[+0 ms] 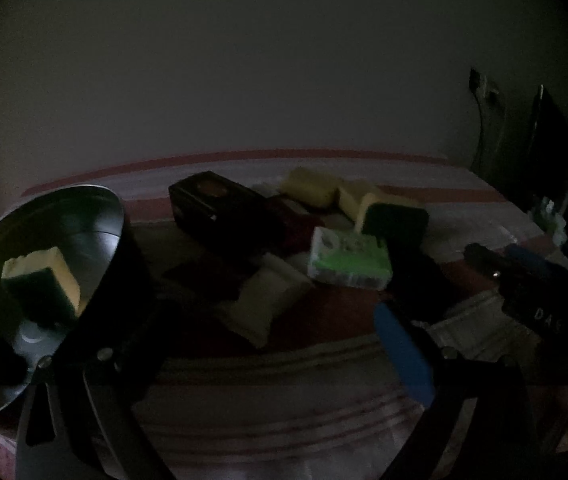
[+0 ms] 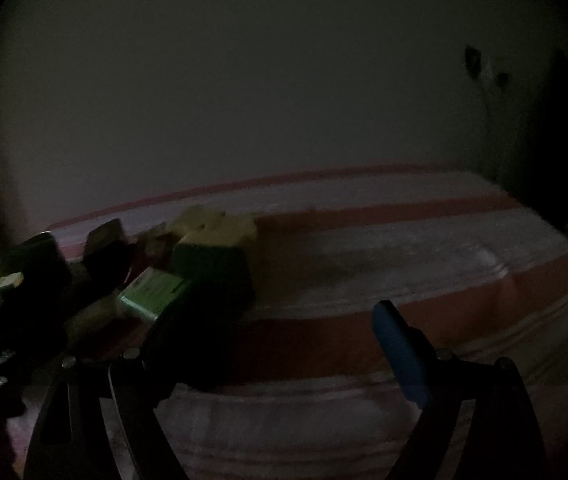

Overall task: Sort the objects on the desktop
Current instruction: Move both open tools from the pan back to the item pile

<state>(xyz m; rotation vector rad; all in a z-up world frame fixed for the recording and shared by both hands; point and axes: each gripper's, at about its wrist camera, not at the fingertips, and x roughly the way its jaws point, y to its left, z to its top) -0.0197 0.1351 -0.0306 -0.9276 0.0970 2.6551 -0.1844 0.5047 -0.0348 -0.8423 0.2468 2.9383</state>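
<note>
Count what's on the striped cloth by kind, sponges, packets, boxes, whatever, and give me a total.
Metal tin: 1.
Sponges: 3, the sponge in the tin, the far sponge, the green-backed sponge.
Packets: 2, green packet, cream packet.
Black box: 1.
Total: 7; dimmer shapes left uncounted.

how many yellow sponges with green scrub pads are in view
3, possibly more hidden in the dark: one in the round metal tin at left, two in the pile, at back and beside it.

Both wrist cameras look forward and slightly downward, close over the striped tablecloth (image 1: 284,396) toward the wall — they share the green-and-white packet (image 1: 349,260) and sponges (image 2: 214,248), left in the right view.
</note>
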